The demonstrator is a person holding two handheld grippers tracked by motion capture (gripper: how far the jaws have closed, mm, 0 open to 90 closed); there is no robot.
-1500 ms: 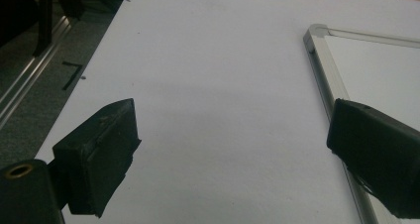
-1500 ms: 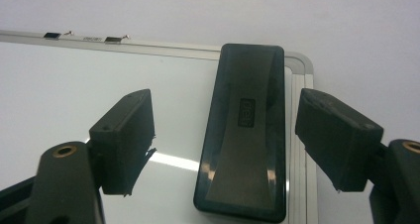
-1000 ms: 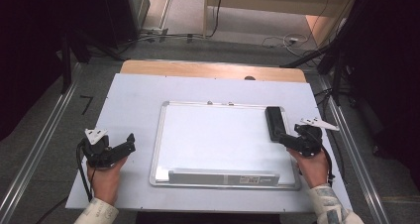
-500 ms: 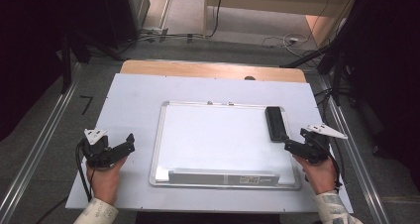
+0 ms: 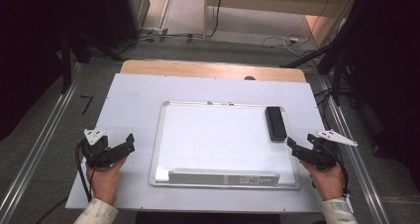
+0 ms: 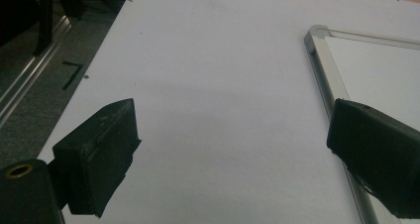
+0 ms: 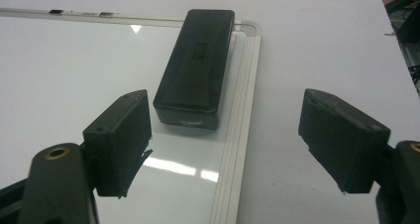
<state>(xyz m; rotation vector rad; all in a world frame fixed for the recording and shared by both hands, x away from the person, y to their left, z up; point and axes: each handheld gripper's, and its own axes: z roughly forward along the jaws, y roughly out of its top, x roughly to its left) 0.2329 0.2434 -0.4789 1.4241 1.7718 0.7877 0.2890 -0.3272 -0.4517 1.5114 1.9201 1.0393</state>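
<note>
Right gripper view: whiteboard (image 7: pixel 74 70) cut off at left edge; eraser (image 7: pixel 196 68) on its right rim.
Grippers: left gripper (image 5: pixel 130 143), right gripper (image 5: pixel 292 147) both released, flanking whiteboard.
Surface: white table (image 5: pixel 133 100); grey floor beyond.

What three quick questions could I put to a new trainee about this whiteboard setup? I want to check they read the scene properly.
1. True or false: the black eraser lies on the whiteboard, by its far right corner.
2. Which gripper is nearer the eraser? A) left gripper B) right gripper
3. In the right gripper view, how do the right gripper's jaws stand, and do they touch the eraser?

Key
1. True; it lies along the right edge of the frame.
2. B; the left gripper sits over the table, left of the board.
3. Wide open, empty, short of the eraser and not touching it.
</note>
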